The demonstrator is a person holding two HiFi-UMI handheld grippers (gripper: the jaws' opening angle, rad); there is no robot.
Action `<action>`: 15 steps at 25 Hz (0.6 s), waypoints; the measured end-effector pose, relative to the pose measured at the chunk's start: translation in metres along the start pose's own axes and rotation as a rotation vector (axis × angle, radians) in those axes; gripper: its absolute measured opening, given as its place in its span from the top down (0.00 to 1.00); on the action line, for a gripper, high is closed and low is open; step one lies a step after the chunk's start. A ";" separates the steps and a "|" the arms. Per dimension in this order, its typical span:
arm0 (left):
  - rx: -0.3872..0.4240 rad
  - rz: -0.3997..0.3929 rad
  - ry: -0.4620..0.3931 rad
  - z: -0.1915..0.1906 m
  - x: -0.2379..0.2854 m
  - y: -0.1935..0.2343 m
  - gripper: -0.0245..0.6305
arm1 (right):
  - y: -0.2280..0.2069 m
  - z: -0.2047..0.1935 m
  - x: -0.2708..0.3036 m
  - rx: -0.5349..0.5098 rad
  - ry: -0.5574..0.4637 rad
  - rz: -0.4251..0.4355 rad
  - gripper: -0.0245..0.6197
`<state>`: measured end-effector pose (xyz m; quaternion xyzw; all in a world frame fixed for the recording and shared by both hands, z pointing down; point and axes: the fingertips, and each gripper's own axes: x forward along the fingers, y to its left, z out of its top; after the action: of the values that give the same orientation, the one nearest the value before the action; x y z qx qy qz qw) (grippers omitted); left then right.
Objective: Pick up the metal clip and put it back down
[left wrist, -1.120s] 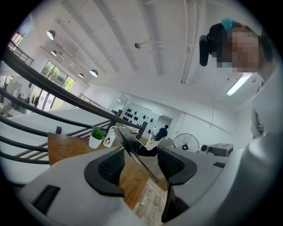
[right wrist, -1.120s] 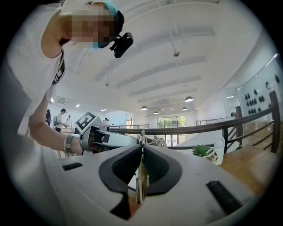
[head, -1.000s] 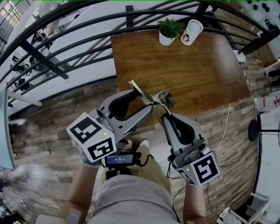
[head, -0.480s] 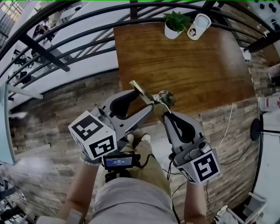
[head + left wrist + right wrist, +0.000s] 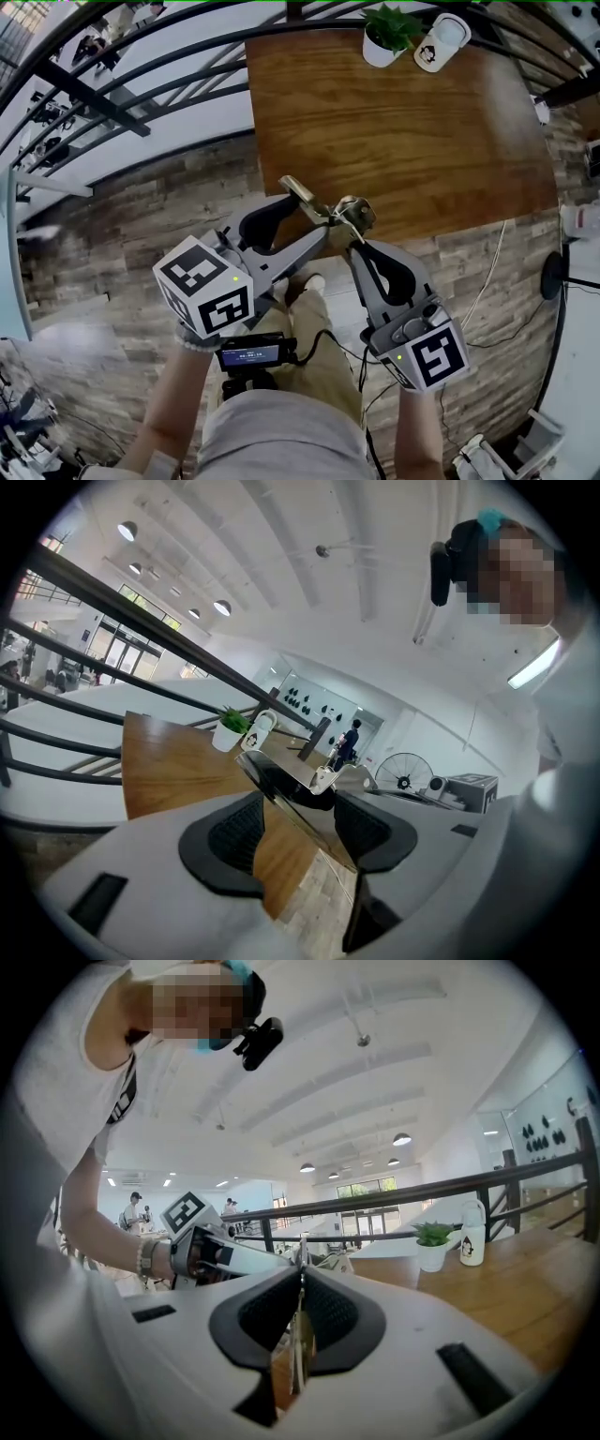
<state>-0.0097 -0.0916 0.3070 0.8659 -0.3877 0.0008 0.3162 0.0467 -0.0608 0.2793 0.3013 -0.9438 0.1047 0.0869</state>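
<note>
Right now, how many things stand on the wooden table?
2. A small potted plant and a white bottle right beside it, both at the table's far edge. The metal clip is held up, not resting there.

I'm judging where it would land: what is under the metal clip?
In the head view the metal clip, held by the left gripper and right gripper, hangs over the wooden table's near edge, plank floor beside. Directly beneath is covered by clip and jaws.

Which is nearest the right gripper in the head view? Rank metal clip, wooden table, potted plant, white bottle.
1. metal clip, clamped in the right gripper.
2. wooden table, just ahead.
3. potted plant and white bottle, far table edge; too close to call.
</note>
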 end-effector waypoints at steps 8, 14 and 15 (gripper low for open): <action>-0.076 0.013 0.038 -0.033 0.017 0.025 0.59 | -0.015 -0.033 0.011 0.031 0.039 0.016 0.93; -0.149 0.025 0.051 -0.059 0.022 0.042 0.59 | -0.018 -0.056 0.019 0.052 0.071 0.037 0.93; -0.157 0.033 0.055 -0.062 0.022 0.046 0.59 | -0.020 -0.060 0.021 0.056 0.077 0.039 0.93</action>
<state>-0.0097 -0.0953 0.3876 0.8316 -0.3919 -0.0007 0.3935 0.0475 -0.0732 0.3445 0.2809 -0.9421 0.1445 0.1127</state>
